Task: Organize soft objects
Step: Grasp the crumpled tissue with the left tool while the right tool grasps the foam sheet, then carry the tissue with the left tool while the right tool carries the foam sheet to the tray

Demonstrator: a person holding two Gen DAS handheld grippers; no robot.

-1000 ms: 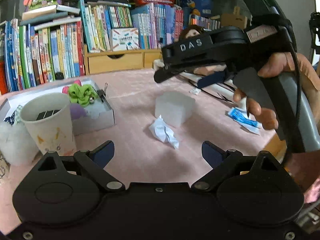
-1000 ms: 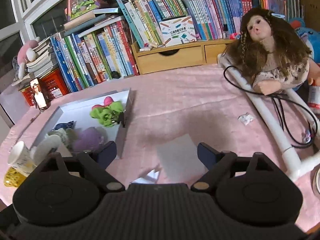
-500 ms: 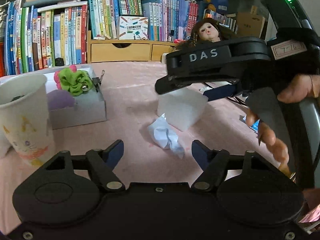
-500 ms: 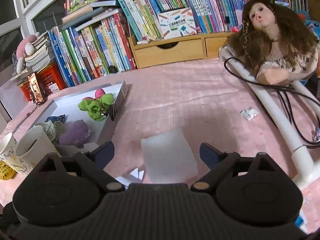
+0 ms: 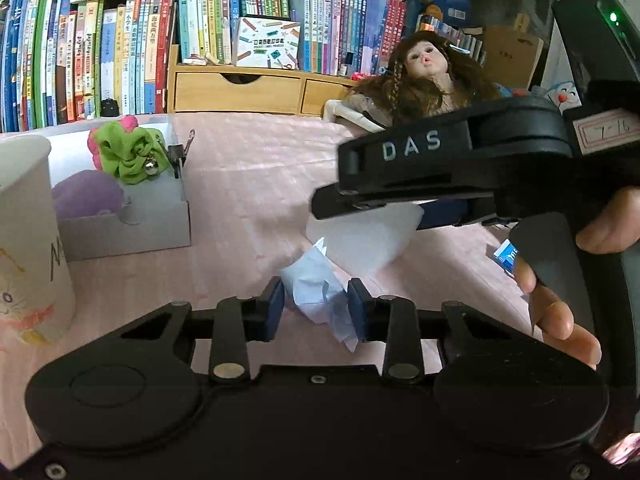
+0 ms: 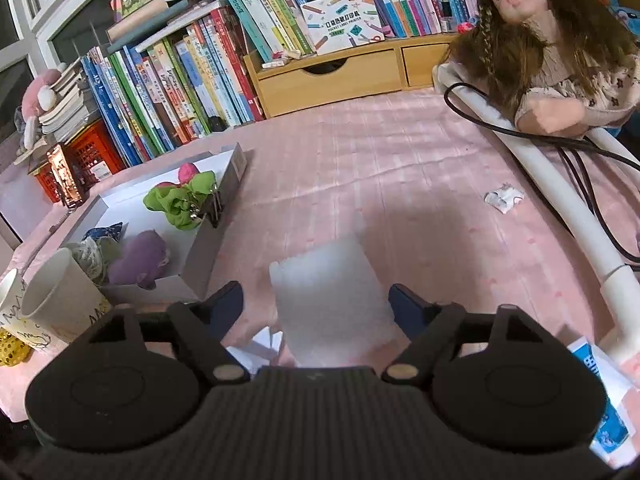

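far left in the left wrist view stood a white paper cup (image 5: 28,240) w/ crayon-like marks, on the pink tablecloth (image 5: 256,184). just right of it sat a grey open box (image 5: 132,232) holding a purple soft toy (image 5: 86,198), a green scrunchie (image 5: 128,154) w/ a pink bit behind it, and a black binder clip (image 5: 178,158) on the box wall. behind ran a row of books (image 5: 120,48) and a wooden drawer unit (image 5: 240,92).

centre: the left gripper (image 5: 316,308) had its blue pads closed in on a crumpled white tissue (image 5: 316,292), both pads touching it, tissue on or just above the cloth, can't tell which. just beyond the tissue, touching or nearly so, was a translucent white foam block (image 5: 360,240).

right: the right gripper (image 6: 316,304) hovered over that foam block (image 6: 332,300) w/ jaws spread wide, a pad on each side, neither touching it. in the right wrist view the block lay on the cloth just right of the box (image 6: 208,248), near its corner, w/ the tissue's edge (image 6: 256,344) peeking out beneath the gripper body. in the left view the right hand (image 5: 560,288) wrapped the gripper's handle. further right a long-haired doll (image 6: 552,52) leaned on a white tube (image 6: 560,200) w/ a black cable (image 6: 600,184) looped over it; a small crumpled wrapper (image 6: 504,198) lay nearby, a blue-white packet (image 6: 604,392) at the near right edge.
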